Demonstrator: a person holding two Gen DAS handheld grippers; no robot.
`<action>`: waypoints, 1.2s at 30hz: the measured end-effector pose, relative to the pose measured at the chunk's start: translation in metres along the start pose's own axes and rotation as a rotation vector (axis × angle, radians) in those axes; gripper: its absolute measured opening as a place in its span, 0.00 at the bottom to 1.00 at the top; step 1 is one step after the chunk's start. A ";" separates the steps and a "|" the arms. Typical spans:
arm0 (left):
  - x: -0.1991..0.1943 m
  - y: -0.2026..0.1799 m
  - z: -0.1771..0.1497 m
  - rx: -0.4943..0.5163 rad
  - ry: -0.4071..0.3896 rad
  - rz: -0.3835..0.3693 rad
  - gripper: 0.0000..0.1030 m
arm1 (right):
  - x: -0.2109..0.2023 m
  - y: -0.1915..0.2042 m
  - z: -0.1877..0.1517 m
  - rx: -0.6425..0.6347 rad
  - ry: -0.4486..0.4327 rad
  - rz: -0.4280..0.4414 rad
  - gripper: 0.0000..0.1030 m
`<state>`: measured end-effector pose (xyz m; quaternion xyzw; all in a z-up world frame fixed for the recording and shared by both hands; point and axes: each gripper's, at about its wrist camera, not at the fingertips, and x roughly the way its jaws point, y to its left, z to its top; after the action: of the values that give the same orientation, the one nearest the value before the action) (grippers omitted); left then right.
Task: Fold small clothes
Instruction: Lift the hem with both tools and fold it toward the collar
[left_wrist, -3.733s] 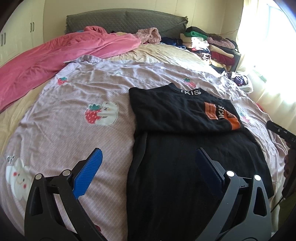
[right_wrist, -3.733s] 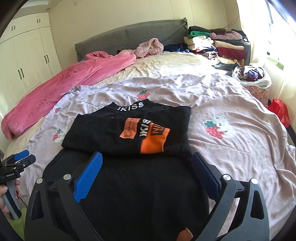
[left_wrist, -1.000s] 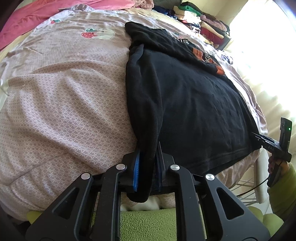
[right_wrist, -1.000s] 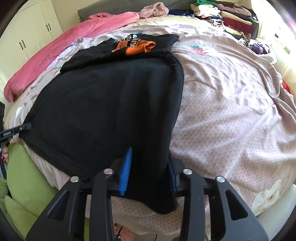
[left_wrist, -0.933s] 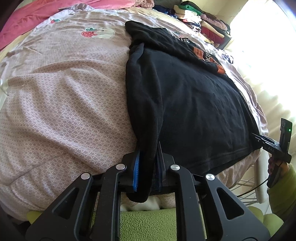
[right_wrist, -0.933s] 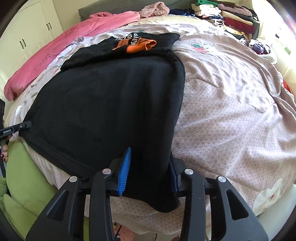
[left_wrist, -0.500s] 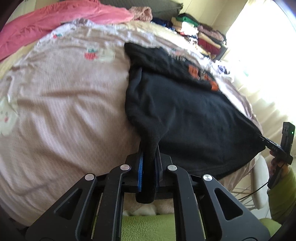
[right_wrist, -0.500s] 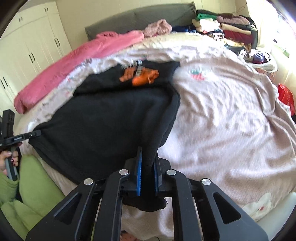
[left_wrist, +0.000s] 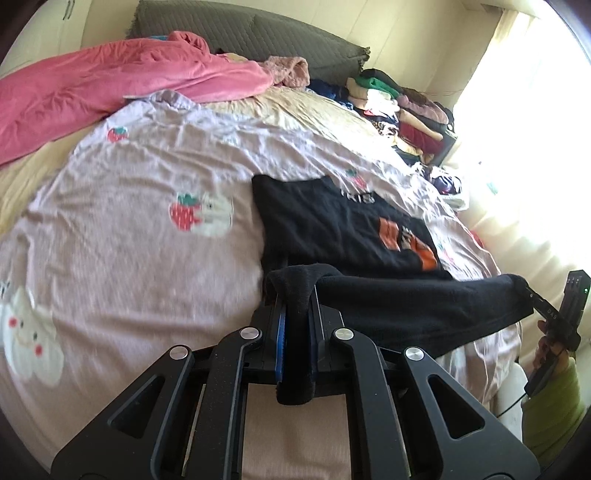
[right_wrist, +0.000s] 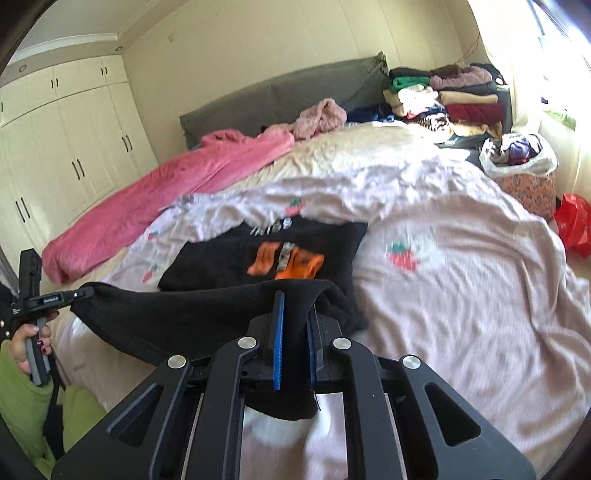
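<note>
Pinching the lifted bottom hem of the black shirt (left_wrist: 388, 306) at each corner, the left tool (left_wrist: 295, 328) and right tool (right_wrist: 293, 332) could drop a corner or fold askew over the printed half at frame centre.

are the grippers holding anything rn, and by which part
Both hold the black shirt by its bottom hem: left gripper pinches one hem corner, right gripper the other, jaws shut, hem lifted off the bed.

Cream walls (right_wrist: 258, 44) and white wardrobes (right_wrist: 70, 147) (dark handles) flank a grey headboard (right_wrist: 280, 92); sunlight floods through the curtained window (left_wrist: 524, 155).
</note>
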<state>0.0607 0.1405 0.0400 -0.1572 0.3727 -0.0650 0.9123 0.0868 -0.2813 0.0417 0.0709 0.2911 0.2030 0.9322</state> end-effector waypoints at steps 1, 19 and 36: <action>0.002 -0.001 0.005 0.000 -0.006 0.006 0.03 | 0.003 -0.001 0.005 -0.001 -0.007 0.001 0.09; 0.071 -0.003 0.082 0.022 -0.035 0.098 0.03 | 0.104 -0.027 0.079 -0.027 -0.010 -0.063 0.09; 0.159 0.016 0.088 -0.020 -0.004 0.165 0.04 | 0.190 -0.061 0.067 0.001 0.130 -0.150 0.09</action>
<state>0.2358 0.1398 -0.0105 -0.1354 0.3831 0.0143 0.9136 0.2882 -0.2576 -0.0162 0.0362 0.3554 0.1364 0.9240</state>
